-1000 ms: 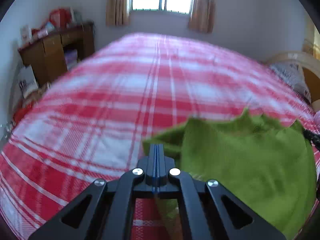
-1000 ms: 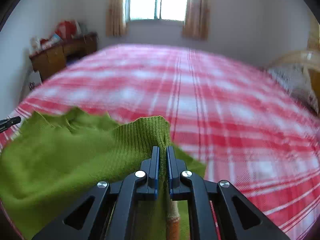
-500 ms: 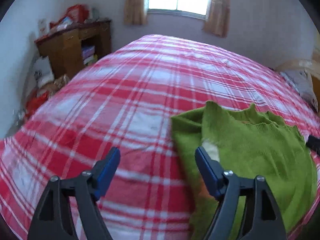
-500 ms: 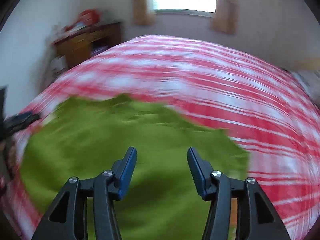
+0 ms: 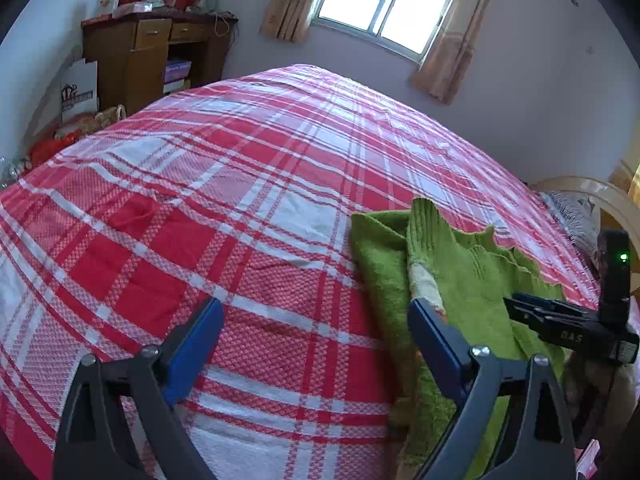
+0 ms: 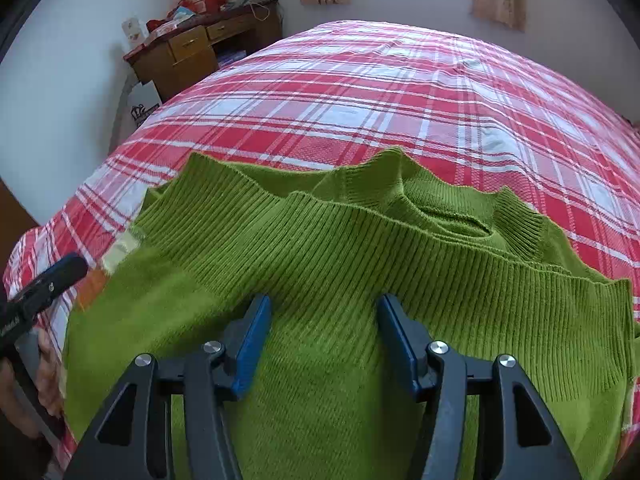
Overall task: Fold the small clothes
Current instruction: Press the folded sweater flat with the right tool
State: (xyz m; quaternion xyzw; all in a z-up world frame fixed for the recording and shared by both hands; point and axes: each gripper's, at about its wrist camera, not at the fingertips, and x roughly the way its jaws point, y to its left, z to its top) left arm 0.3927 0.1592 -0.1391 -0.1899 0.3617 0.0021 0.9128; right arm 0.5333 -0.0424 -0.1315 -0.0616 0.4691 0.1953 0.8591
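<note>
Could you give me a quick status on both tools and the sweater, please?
Left tool open, jaws just widened, nothing between. Right tool open over the green sweater, just released. Sweater lies on the bed. Nothing in the way.

The right gripper (image 5: 532, 312) body bears pale letters reading "DAS".

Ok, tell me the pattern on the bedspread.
Red, pink and white plaid bedspread, clearest in the left wrist view.
</note>
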